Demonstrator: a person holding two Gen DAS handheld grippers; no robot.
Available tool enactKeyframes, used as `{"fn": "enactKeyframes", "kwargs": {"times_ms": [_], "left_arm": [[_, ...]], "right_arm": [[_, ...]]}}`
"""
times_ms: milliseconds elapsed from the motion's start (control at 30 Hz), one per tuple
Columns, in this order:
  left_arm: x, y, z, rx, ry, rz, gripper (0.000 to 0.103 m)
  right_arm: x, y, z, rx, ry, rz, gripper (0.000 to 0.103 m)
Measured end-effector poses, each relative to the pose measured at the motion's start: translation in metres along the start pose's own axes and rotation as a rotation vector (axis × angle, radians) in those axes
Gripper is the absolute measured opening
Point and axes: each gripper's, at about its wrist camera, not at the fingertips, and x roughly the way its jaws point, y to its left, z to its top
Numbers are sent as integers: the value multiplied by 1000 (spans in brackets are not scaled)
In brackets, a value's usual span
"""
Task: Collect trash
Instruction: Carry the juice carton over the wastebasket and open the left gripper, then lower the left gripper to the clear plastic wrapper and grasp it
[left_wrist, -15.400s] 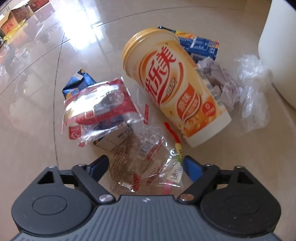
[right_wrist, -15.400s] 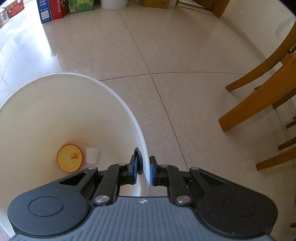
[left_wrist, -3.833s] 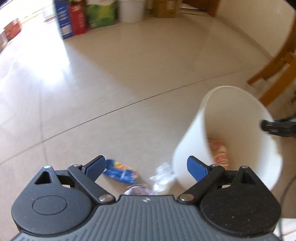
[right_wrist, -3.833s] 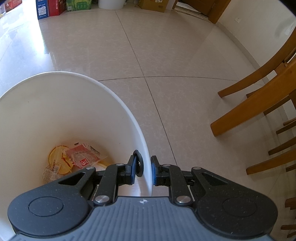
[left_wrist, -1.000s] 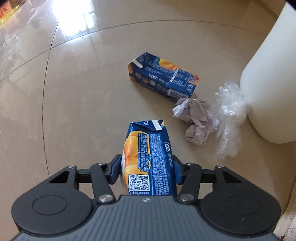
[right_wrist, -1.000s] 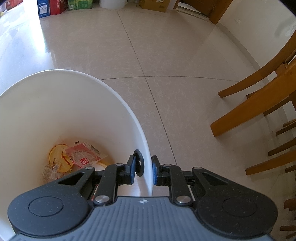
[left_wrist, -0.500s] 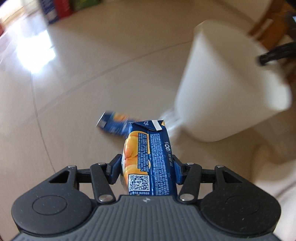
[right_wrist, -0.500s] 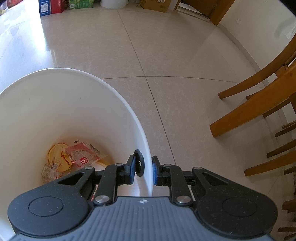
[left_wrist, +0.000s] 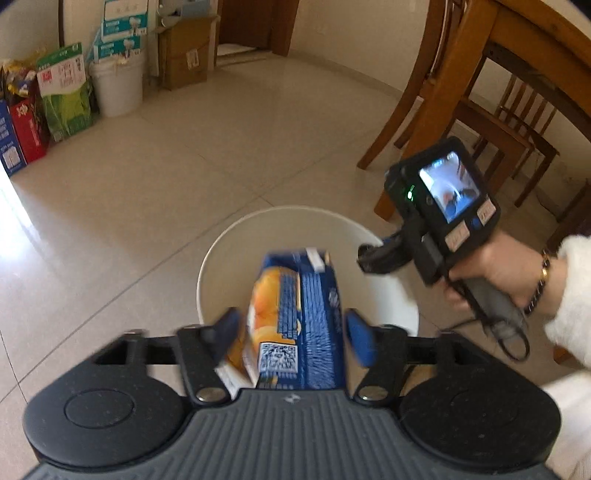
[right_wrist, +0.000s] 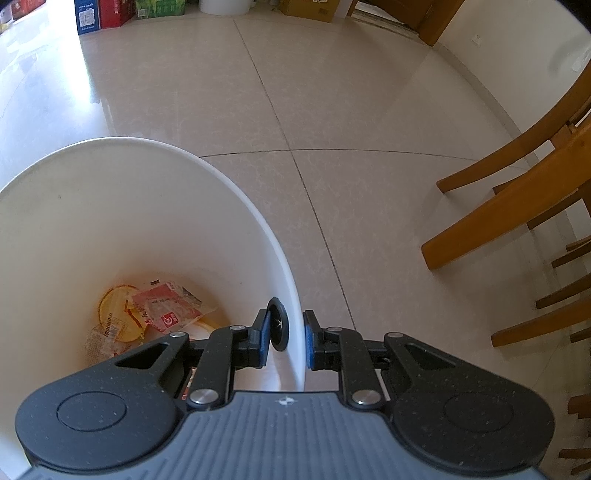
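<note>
A blue and orange juice carton (left_wrist: 295, 314) sits between the fingers of my left gripper (left_wrist: 291, 326), right above the mouth of the white bin (left_wrist: 236, 236). The jaws are opening and both blue pads stand slightly clear of the carton's sides. My right gripper (right_wrist: 286, 332) is shut on the bin's rim, one pad inside the white wall (right_wrist: 110, 206) and one outside. In the left wrist view the right gripper (left_wrist: 373, 254) shows at the bin's right edge, held by a person's hand (left_wrist: 498, 273). A red wrapper (right_wrist: 166, 306) and a yellow lid (right_wrist: 110, 299) lie on the bin's bottom.
Wooden chair and table legs (right_wrist: 517, 206) stand close to the right of the bin. Boxes (left_wrist: 62, 85) and a white bucket (left_wrist: 118, 85) line the far wall. Tiled floor (right_wrist: 258, 110) stretches ahead and to the left.
My left gripper rose from the floor with the carton and swung over the bin, and its jaws have spread off the carton. The right gripper kept its hold on the rim.
</note>
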Motion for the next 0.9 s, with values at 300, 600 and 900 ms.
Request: {"fn": "enactKeyframes", "kwargs": {"times_ms": [300, 600, 900], "left_arm": [[-3, 16, -5, -16, 4, 74, 85], [-14, 57, -34, -67, -2, 179, 95], [18, 79, -90, -138, 86, 214, 96]], "right_arm": [[1, -8, -1, 6, -3, 16, 21], [2, -11, -2, 9, -3, 16, 21], [3, -9, -3, 9, -4, 15, 21]]}}
